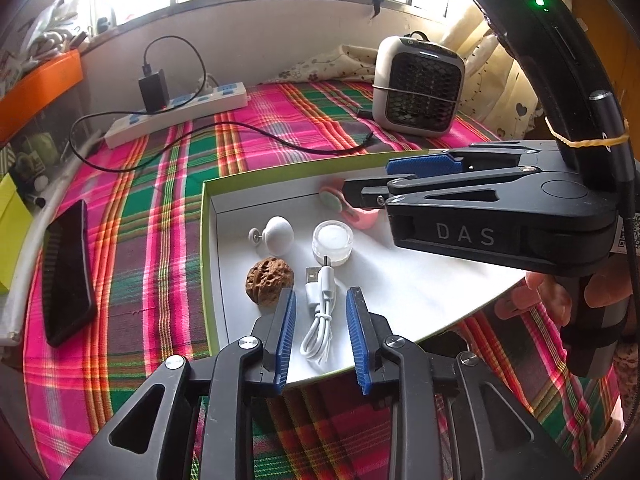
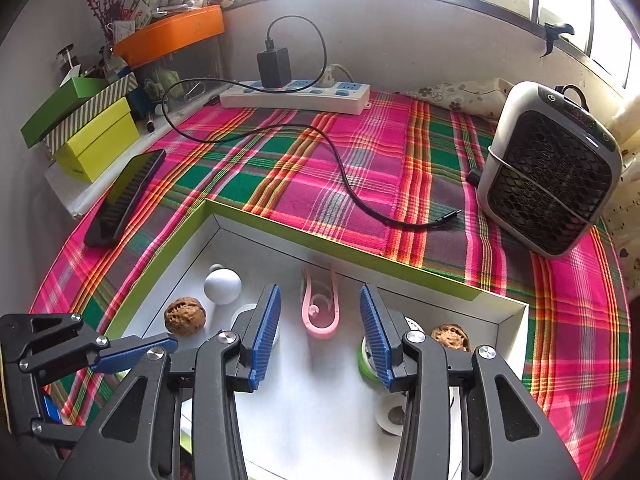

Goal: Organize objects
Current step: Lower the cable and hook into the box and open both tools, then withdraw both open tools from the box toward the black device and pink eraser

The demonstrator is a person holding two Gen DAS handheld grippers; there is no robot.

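A shallow white box with a green rim [image 1: 208, 216] lies on the plaid cloth; it also shows in the right wrist view [image 2: 280, 226]. In it lie a white knob [image 1: 278, 235], a walnut [image 1: 270, 283], a clear jar [image 1: 333, 242], a coiled white USB cable [image 1: 320, 312] and a pink clip [image 2: 320, 308]. A second walnut [image 2: 450, 336] and a roll of tape [image 2: 394, 414] sit at the right. My left gripper [image 1: 321, 340] is open, its pads either side of the cable. My right gripper [image 2: 319, 334] is open above the pink clip.
A black phone [image 1: 66, 272] lies left of the box. A white power strip [image 1: 176, 114] with a charger and a black cable [image 2: 340, 168] runs across the cloth. A small heater [image 2: 548, 176] stands at the right. Green boxes [image 2: 88, 136] are stacked at the left.
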